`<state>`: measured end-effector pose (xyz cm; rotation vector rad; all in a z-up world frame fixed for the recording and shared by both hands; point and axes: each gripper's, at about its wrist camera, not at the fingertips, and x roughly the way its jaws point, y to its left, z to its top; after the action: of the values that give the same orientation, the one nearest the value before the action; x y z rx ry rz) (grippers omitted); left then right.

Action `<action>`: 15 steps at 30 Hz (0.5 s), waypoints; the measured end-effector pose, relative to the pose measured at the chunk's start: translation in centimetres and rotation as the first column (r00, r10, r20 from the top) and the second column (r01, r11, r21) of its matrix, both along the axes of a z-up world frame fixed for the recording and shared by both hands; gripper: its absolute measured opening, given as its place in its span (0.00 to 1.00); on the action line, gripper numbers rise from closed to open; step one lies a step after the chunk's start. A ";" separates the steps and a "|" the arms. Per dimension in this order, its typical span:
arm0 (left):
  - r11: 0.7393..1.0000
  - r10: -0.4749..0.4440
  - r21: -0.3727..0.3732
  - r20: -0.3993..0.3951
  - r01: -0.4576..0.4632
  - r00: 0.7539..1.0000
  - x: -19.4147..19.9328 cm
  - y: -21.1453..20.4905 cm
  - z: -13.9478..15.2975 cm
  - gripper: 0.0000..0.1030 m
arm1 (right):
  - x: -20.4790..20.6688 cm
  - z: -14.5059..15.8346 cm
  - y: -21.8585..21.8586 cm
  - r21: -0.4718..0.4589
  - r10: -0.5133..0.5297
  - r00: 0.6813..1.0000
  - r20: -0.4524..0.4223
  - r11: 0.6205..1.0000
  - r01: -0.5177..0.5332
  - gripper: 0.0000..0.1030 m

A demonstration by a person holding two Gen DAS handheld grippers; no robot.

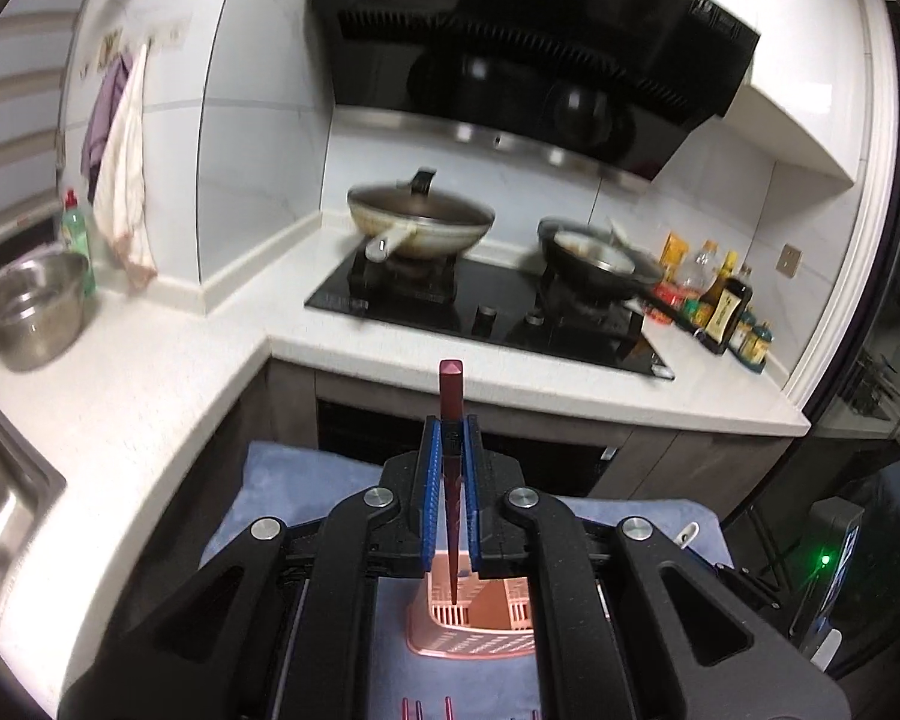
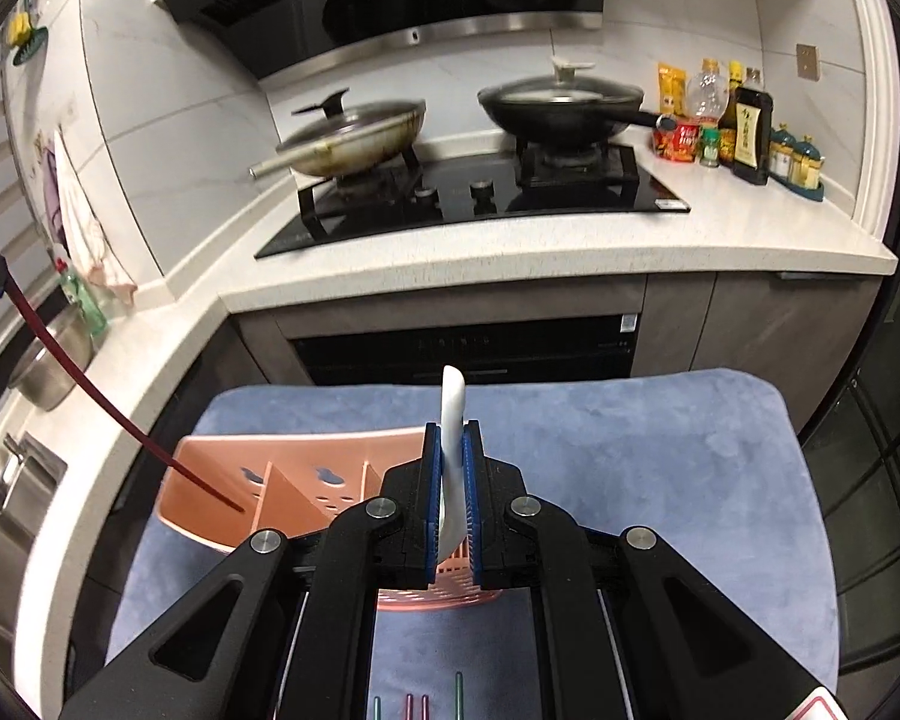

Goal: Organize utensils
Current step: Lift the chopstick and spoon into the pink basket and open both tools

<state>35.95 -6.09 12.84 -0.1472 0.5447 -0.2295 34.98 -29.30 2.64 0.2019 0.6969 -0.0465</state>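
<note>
We've got one dark red chopstick (image 1: pixel 452 456) clamped in our left gripper (image 1: pixel 452 438), one white spoon (image 2: pixel 453 444) in the right gripper (image 2: pixel 453 450), one pink caddy (image 2: pixel 282 492) at 9 o'clock.

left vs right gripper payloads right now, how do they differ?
The left gripper is shut on a dark red chopstick; the right gripper is shut on a white spoon.
The chopstick is thin and straight; the spoon's handle is broader and curved.
The chopstick's tip reaches into the pink utensil basket; the spoon's lower end is hidden behind the fingers.
Both stick up past the fingertips, over the blue mat.
</note>
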 end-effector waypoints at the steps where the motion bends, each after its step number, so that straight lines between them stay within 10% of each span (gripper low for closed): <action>1: 1.000 0.004 0.003 -0.016 -0.004 1.000 0.3 0.0 -0.7 0.07 | 0.3 -0.4 0.0 -0.001 0.002 1.000 -0.007 1.000 -0.002 0.07; 9: 1.000 0.024 -0.002 -0.052 -0.025 0.998 0.7 0.5 -2.4 0.09 | 0.4 -1.3 -0.1 -0.003 0.004 1.000 -0.015 1.000 -0.004 0.11; 15: 0.997 0.073 0.017 -0.022 -0.073 0.997 -1.0 1.7 -1.3 0.42 | -2.0 0.9 -0.7 -0.001 -0.007 1.000 0.028 1.000 0.007 0.20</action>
<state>34.95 -4.37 11.52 -0.1544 0.5627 -0.1523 33.00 -29.95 3.49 0.2033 0.6682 -0.0511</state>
